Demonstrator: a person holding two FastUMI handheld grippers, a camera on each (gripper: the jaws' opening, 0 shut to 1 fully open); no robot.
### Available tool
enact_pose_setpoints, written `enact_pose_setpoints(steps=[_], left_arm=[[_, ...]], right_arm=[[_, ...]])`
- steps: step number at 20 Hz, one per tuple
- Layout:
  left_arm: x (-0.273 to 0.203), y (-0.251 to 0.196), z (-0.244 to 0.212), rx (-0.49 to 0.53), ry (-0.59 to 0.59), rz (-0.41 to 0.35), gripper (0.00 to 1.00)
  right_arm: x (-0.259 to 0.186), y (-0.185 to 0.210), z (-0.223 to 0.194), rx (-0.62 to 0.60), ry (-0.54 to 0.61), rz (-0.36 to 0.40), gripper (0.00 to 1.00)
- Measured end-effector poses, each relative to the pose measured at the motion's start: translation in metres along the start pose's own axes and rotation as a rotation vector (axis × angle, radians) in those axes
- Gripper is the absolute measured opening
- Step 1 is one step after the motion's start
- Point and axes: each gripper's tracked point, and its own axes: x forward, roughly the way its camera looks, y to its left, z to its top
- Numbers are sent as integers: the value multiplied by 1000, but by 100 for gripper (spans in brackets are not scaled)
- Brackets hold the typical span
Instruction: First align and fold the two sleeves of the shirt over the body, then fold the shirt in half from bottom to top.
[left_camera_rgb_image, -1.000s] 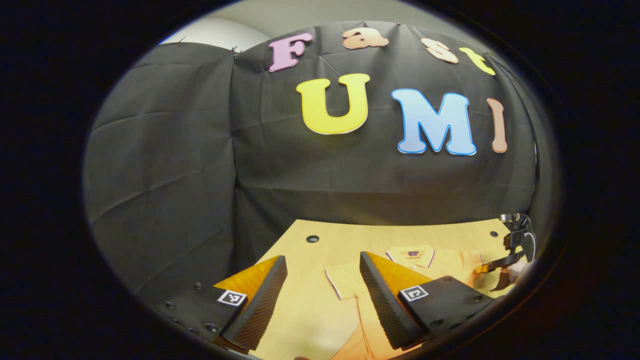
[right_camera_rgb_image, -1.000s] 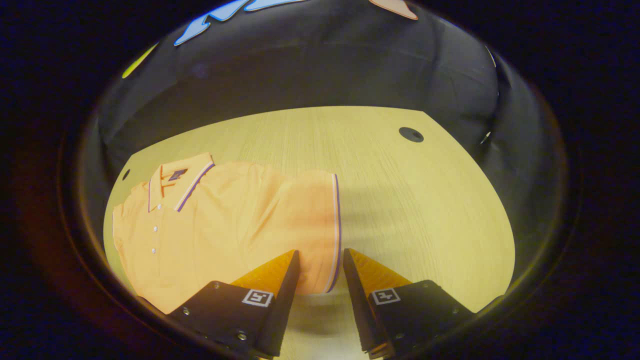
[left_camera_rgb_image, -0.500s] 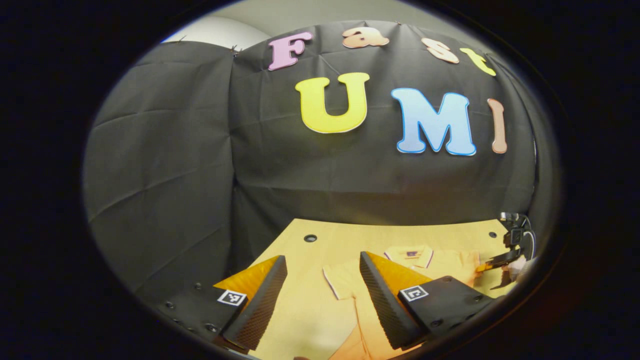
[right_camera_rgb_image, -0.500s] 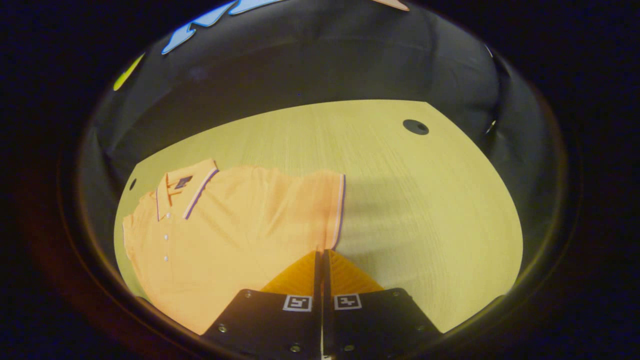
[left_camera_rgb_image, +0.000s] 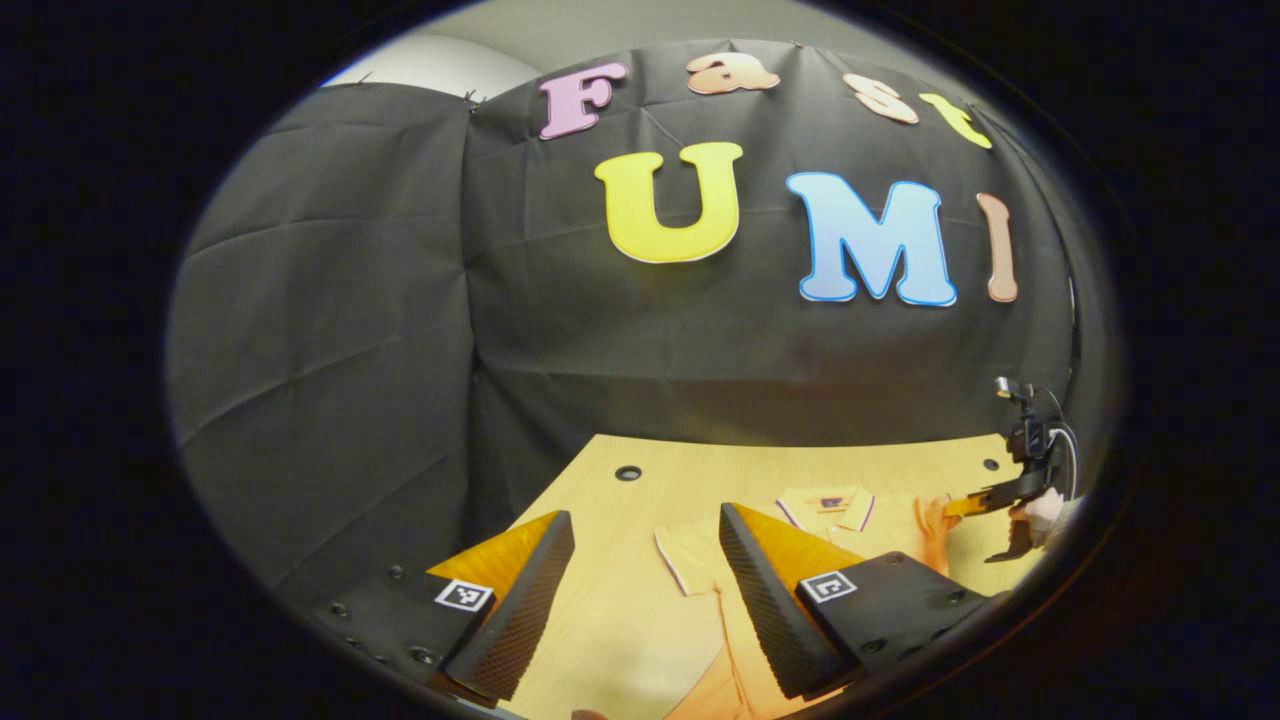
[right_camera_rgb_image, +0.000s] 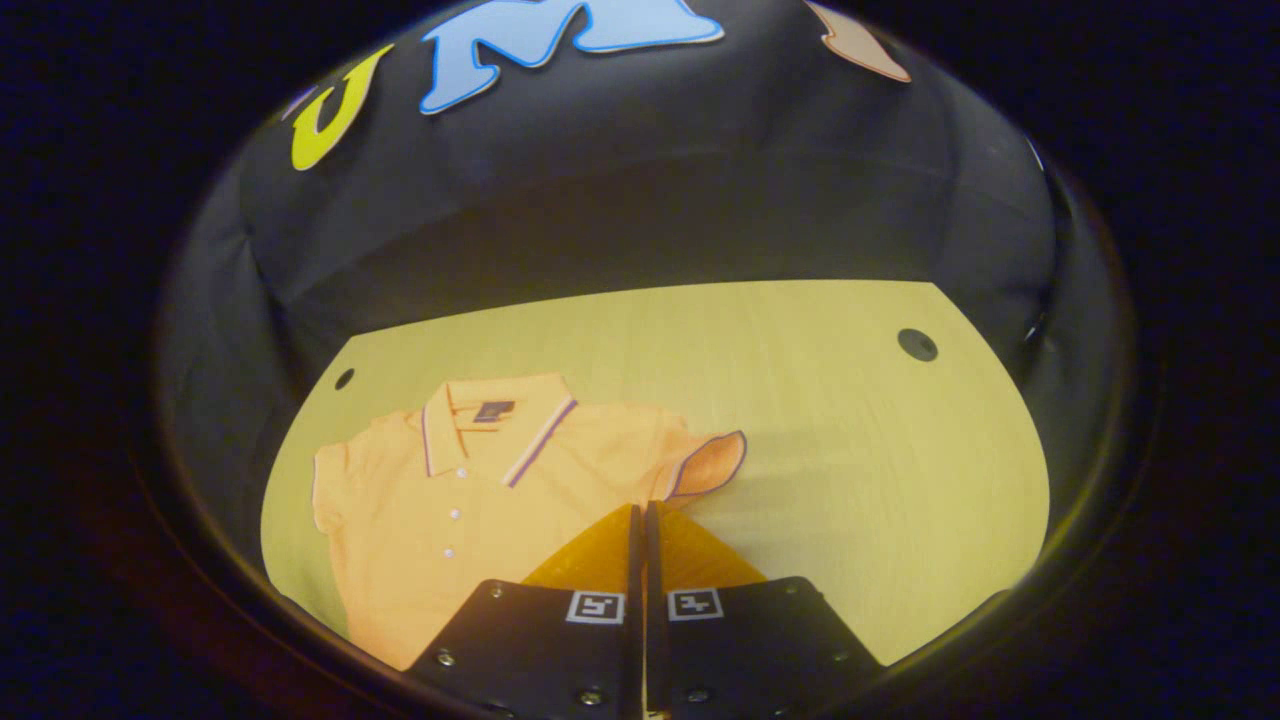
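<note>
An orange polo shirt (right_camera_rgb_image: 470, 500) lies flat on the wooden table (right_camera_rgb_image: 830, 430), collar (right_camera_rgb_image: 500, 420) toward the booth wall. My right gripper (right_camera_rgb_image: 640, 508) is shut on the hem of the shirt's right sleeve (right_camera_rgb_image: 708, 465), which is lifted and curled up off the table. In the left gripper view the shirt (left_camera_rgb_image: 700, 560) lies beyond my left gripper (left_camera_rgb_image: 645, 512), which hangs open above the table near the other sleeve with nothing between its fingers. Far right there, the right gripper (left_camera_rgb_image: 985, 497) holds up the raised sleeve (left_camera_rgb_image: 935, 522).
The table (left_camera_rgb_image: 600, 620) has round holes near its back corners (right_camera_rgb_image: 917, 344) (right_camera_rgb_image: 343, 378) (left_camera_rgb_image: 628, 472). Black cloth walls close in behind and to the sides. A hand (left_camera_rgb_image: 1045, 510) holds the right gripper at the table's right edge.
My right gripper closed on the sleeve hem and has risen, lifting and curling the sleeve off the table. The left gripper has stayed open and nearly still.
</note>
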Motion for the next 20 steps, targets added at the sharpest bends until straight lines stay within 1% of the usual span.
enact_pose_setpoints(steps=[2, 3, 4, 6, 9, 10, 11, 12, 13, 14, 16, 19, 20], left_arm=[[0, 0, 0, 10, 3, -3, 100], [1, 1, 0, 15, 5, -1, 96], [1, 1, 0, 17, 6, 2, 100], [1, 2, -1, 17, 9, 7, 100], [1, 2, -2, 19, 12, 14, 100], [0, 2, -3, 17, 14, 14, 96], [1, 1, -2, 15, 16, 11, 96], [1, 1, -3, 13, 19, 6, 100], [2, 0, -3, 13, 21, 1, 100], [2, -1, -4, 12, 22, -6, 100], [8, -4, -9, 3, 27, -25, 100], [42, -17, -25, -14, 48, -65, 100], [59, -22, -29, -14, 61, -79, 96]], right_arm=[[0, 26, 0, -40, 8, 47, 2], [2, 40, -4, -68, 17, 69, 2], [4, 49, -6, -87, 25, 83, 1], [10, 67, -15, -114, 49, 108, 1], [14, 78, -22, -131, 65, 118, 1], [15, 79, -25, -139, 68, 114, 1], [15, 79, -26, -149, 69, 106, 7], [13, 78, -26, -156, 67, 103, 9], [12, 79, -24, -162, 64, 101, 15], [9, 79, -23, -165, 56, 105, 30], [3, 77, -19, -169, 46, 99, 42], [-14, 76, -11, -179, 19, 99, 44], [-22, 77, -9, -188, 5, 101, 44]])
